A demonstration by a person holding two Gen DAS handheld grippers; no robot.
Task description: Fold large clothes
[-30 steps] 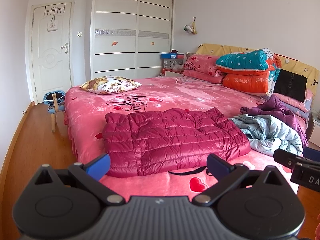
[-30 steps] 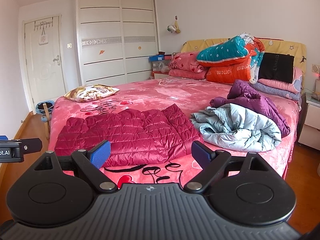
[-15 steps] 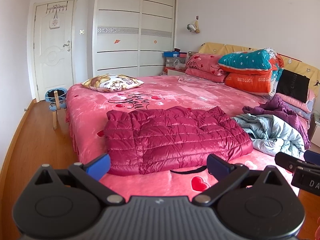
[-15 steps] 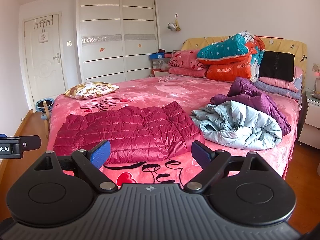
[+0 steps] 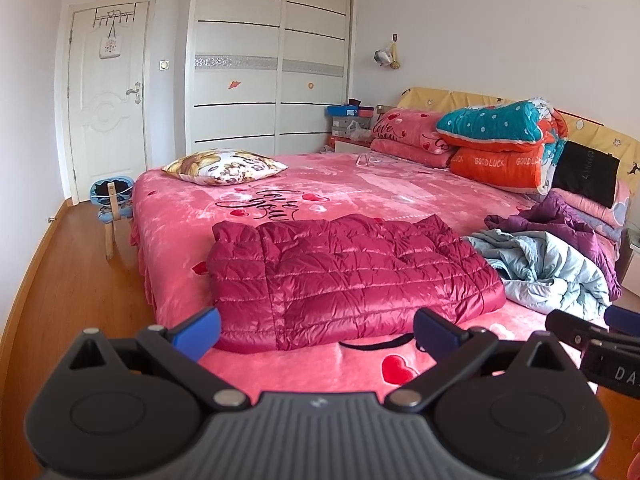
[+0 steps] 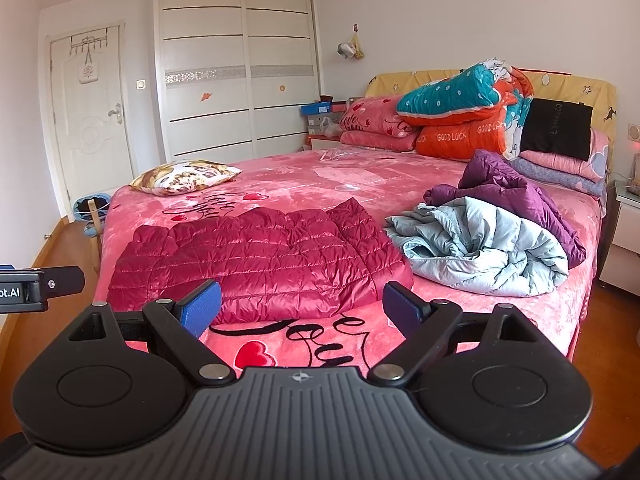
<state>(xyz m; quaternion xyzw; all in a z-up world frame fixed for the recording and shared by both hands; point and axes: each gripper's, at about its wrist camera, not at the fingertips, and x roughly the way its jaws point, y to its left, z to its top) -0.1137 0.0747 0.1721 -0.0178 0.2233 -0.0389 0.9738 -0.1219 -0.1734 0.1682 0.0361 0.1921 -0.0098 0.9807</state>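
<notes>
A dark red quilted down jacket [image 5: 344, 276] lies flat near the front edge of the pink bed [image 5: 320, 368]; it also shows in the right wrist view [image 6: 256, 264]. A crumpled pale blue jacket [image 6: 480, 248] and a purple jacket [image 6: 516, 196] lie to its right. My left gripper [image 5: 316, 330] is open and empty, held short of the red jacket's front hem. My right gripper [image 6: 300, 310] is open and empty, before the jacket's right front part. Each gripper shows at the edge of the other's view.
A patterned pillow [image 5: 224, 166] lies at the bed's far left. Folded quilts [image 5: 496, 144] are stacked at the headboard. A small stool [image 5: 110, 216] stands on the wood floor left of the bed. A white nightstand [image 6: 624, 240] stands at the right.
Both views have shifted slightly, with the jacket a little lower and closer in frame. Both grippers have stayed open and empty.
</notes>
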